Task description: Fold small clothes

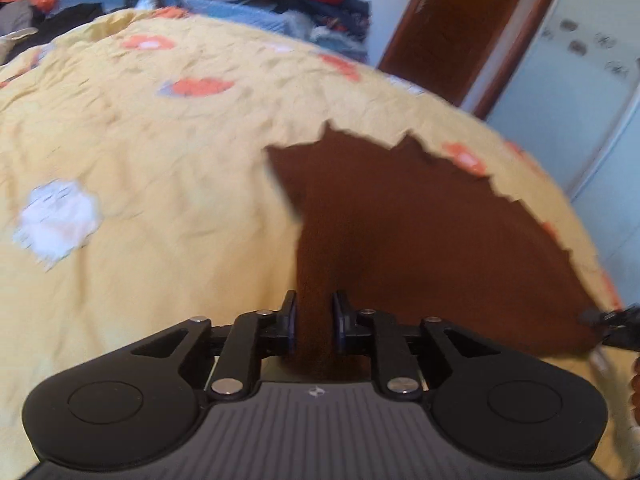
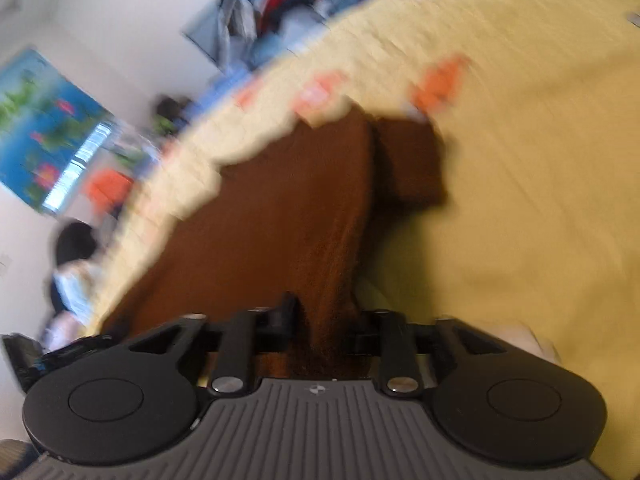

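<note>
The left tool [image 1: 314,320] pinches a bunched edge of the brown cloth [image 1: 400,232]. The right tool [image 2: 324,320] grips the opposite edge. The cloth hangs between them over the yellow bedspread [image 1: 160,160], which lies open on both sides.

You have one brown garment [image 1: 420,240] of fuzzy, knit-like cloth spread over a yellow bed cover [image 1: 140,160]. Its far edge is jagged and uneven. One part rises in a bunched fold near its left corner [image 1: 316,320], another near its right corner [image 2: 332,300].
</note>
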Demonstrator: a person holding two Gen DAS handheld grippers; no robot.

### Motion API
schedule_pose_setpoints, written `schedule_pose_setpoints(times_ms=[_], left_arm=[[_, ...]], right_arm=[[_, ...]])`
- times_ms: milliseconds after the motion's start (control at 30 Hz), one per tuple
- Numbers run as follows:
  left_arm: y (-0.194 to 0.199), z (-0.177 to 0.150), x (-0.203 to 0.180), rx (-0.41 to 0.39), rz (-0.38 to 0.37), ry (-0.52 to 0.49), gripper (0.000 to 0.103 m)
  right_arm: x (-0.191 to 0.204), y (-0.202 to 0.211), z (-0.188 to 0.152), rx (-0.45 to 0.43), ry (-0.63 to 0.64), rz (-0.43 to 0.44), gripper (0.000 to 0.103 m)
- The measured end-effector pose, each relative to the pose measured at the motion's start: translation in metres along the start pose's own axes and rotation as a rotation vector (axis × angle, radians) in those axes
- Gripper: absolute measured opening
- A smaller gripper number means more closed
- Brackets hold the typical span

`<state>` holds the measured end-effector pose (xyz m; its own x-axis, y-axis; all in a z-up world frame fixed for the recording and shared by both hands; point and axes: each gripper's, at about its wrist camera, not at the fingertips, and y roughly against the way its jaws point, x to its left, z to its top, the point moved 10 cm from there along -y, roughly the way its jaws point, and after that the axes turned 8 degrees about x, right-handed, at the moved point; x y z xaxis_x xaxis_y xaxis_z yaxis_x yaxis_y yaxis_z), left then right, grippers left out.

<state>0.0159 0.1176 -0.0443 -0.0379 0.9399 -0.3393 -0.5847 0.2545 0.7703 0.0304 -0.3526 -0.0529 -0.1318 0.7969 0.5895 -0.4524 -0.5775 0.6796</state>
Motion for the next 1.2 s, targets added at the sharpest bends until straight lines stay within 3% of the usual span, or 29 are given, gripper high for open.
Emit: schedule_pose_setpoints(times_ms=[33, 67, 133, 167, 200, 267, 300, 400, 433, 467, 500, 567, 600, 633, 667, 733, 867, 1000, 1033, 1067, 1100, 1133, 1167, 1200], left_arm=[[0.006, 0.005, 0.006, -0.015, -0.012, 0.024, 0.028], [0.014, 0.016, 0.010, -0.048, -0.018, 0.045, 0.033], [0.028, 0.049, 0.015, -0.151, 0.011, 0.055, 0.056], [0.029, 0.067, 0.015, -0.190, 0.031, 0.049, 0.085], [0.025, 0.087, 0.011, -0.223, 0.055, 0.029, 0.097], [0.002, 0.120, 0.002, -0.204, 0.126, -0.015, 0.096], [-0.018, 0.134, -0.005, -0.152, 0.148, -0.024, 0.096], [-0.077, 0.160, -0.024, -0.035, 0.143, -0.048, 0.095], [-0.095, 0.163, -0.028, 0.001, 0.158, -0.057, 0.089], [-0.112, 0.163, -0.035, 0.045, 0.165, -0.080, 0.082], [-0.125, 0.160, -0.042, 0.080, 0.156, -0.105, 0.065], [-0.136, 0.159, -0.058, 0.075, 0.141, -0.176, 0.045], [-0.136, 0.159, -0.068, 0.048, 0.142, -0.234, 0.009], [-0.134, 0.161, -0.072, 0.019, 0.165, -0.260, 0.008], [-0.128, 0.165, -0.075, -0.023, 0.191, -0.266, 0.008], [-0.112, 0.177, -0.083, -0.097, 0.175, -0.281, 0.008], [-0.103, 0.196, -0.094, -0.196, 0.213, -0.352, 0.008], [-0.156, 0.187, -0.092, -0.111, 0.323, -0.420, 0.008], [-0.167, 0.181, -0.088, -0.079, 0.343, -0.422, 0.010], [-0.163, 0.181, -0.089, -0.114, 0.360, -0.430, 0.011], [-0.158, 0.182, -0.092, -0.111, 0.362, -0.434, 0.011], [-0.150, 0.182, -0.094, -0.123, 0.362, -0.434, 0.013], [-0.138, 0.181, -0.096, -0.147, 0.371, -0.438, 0.014], [-0.125, 0.179, -0.099, -0.174, 0.381, -0.438, 0.023]], right_arm=[[-0.002, 0.005, 0.006, -0.020, -0.012, -0.004, 0.073], [-0.007, 0.014, 0.016, -0.066, -0.032, -0.031, 0.081], [-0.009, 0.032, 0.049, -0.196, -0.028, -0.073, 0.084], [-0.007, 0.036, 0.068, -0.236, -0.011, -0.074, 0.083], [-0.007, 0.034, 0.086, -0.252, 0.002, -0.076, 0.083], [-0.001, 0.015, 0.119, -0.235, 0.046, -0.098, 0.084], [0.002, 0.000, 0.133, -0.214, 0.070, -0.119, 0.084], [0.010, -0.055, 0.164, -0.118, 0.153, -0.190, 0.078], [0.011, -0.072, 0.169, -0.084, 0.173, -0.216, 0.076], [0.013, -0.087, 0.172, -0.051, 0.187, -0.236, 0.076], [0.013, -0.099, 0.174, -0.026, 0.190, -0.251, 0.072], [0.017, -0.119, 0.169, 0.016, 0.208, -0.232, 0.063], [0.020, -0.126, 0.165, 0.022, 0.233, -0.223, 0.049], [0.023, -0.128, 0.163, 0.012, 0.261, -0.232, 0.018], [0.028, -0.125, 0.161, -0.002, 0.285, -0.232, 0.019], [0.036, -0.108, 0.164, -0.069, 0.301, -0.206, 0.019], [0.020, -0.081, 0.186, -0.157, 0.229, -0.198, 0.019], [-0.009, -0.110, 0.181, -0.117, 0.195, -0.281, 0.019], [-0.008, -0.113, 0.179, -0.145, 0.219, -0.297, 0.019], [-0.006, -0.117, 0.177, -0.155, 0.234, -0.319, 0.020], [-0.002, -0.117, 0.175, -0.157, 0.240, -0.338, 0.026], [0.001, -0.115, 0.173, -0.147, 0.241, -0.347, 0.045], [0.005, -0.111, 0.171, -0.142, 0.246, -0.365, 0.058], [0.011, -0.099, 0.169, -0.169, 0.258, -0.388, 0.079]])
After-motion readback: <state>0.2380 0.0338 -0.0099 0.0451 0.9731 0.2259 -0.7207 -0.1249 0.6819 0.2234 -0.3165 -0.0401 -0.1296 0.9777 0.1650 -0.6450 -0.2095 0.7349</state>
